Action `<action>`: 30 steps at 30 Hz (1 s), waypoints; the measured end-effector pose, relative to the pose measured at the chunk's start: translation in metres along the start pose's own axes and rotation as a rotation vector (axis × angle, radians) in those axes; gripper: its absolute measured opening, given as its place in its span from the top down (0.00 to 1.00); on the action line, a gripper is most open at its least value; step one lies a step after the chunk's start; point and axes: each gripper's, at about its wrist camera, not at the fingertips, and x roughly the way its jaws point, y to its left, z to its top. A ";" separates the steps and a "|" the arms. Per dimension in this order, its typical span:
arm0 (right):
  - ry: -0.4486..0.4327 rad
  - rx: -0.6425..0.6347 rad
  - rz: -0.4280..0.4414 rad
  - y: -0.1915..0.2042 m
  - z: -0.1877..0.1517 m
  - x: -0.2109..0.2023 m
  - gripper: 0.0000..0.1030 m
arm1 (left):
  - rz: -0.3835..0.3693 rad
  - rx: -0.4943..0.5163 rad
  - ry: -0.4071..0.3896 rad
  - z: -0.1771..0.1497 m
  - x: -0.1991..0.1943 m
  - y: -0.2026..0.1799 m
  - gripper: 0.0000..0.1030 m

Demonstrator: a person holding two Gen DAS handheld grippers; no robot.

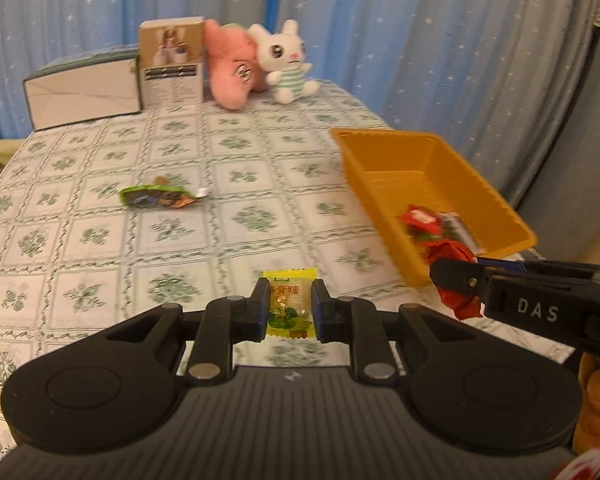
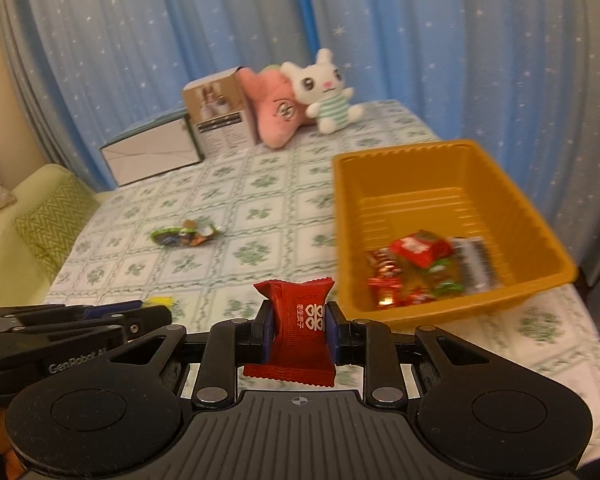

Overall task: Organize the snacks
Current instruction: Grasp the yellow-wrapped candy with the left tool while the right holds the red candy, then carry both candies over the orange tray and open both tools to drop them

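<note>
Floral tablecloth point(image 1: 236, 216), left tool point(image 1: 290, 304) pinching yellow candy point(image 1: 290, 304), right tool point(image 2: 299, 332) pinching red candy point(image 2: 296, 332), tray point(image 2: 440, 168) snacks blurred

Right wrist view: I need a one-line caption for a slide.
Right gripper shut on a red candy near the orange tray of snacks; a green snack lies on the tablecloth.

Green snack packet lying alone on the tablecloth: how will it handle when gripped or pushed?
The green snack packet looks like crinkled film, so it is probably floppy and will deform under the pads. It lies flat, so rolling or tipping seems unlikely. Being small and thin, it is likely light; a push may slide it over the tablecloth or snag it on the fabric.
</note>
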 end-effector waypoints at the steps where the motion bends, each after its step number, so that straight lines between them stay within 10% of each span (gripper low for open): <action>1: -0.003 0.004 -0.011 -0.004 0.001 -0.004 0.74 | -0.008 0.002 0.000 0.001 -0.001 -0.005 0.82; 30: -0.087 0.142 -0.150 -0.111 0.048 -0.037 0.74 | -0.139 0.121 -0.002 0.054 0.043 -0.102 0.82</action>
